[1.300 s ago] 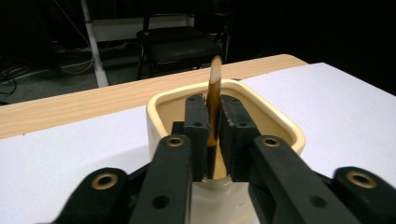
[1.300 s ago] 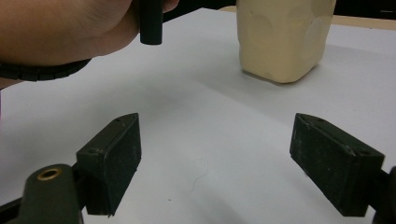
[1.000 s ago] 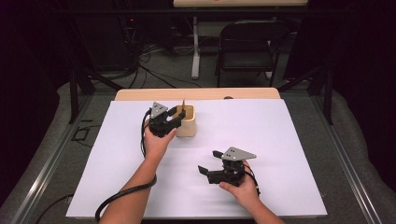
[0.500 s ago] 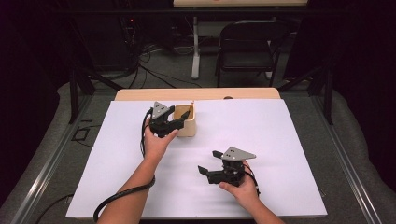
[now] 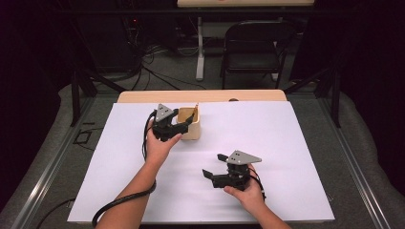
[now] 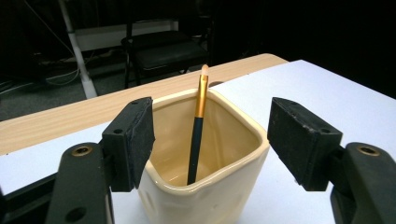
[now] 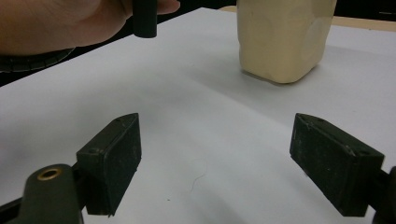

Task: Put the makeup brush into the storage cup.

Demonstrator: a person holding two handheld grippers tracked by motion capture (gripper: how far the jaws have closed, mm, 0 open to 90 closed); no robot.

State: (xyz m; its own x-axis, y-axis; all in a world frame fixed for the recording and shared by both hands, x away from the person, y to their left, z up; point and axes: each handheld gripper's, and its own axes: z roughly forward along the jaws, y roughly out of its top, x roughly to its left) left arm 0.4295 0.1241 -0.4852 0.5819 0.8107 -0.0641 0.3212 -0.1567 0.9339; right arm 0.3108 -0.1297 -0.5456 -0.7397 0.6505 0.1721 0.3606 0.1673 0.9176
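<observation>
The left gripper [image 6: 210,144], jaws just opened wide, flanks the cream cup [image 6: 205,163] holding a brush [image 6: 197,135] at centre frame; the right gripper [image 7: 233,168] gapes empty over bare white sheet [image 7: 196,116]

My right hand-held gripper [image 7: 215,163] hangs low over the white sheet [image 7: 196,107] on the counter, its two black jaws set wide apart with only bare paper between them. Far ahead and a little to the right stands the cream cup [image 7: 282,37], resting on the sheet, its top cut off by the frame. At the far left my other hand [image 7: 70,23] shows, wrapped around a black part of the left hand-held gripper [image 7: 144,18], held above the sheet and well apart from the cup.
</observation>
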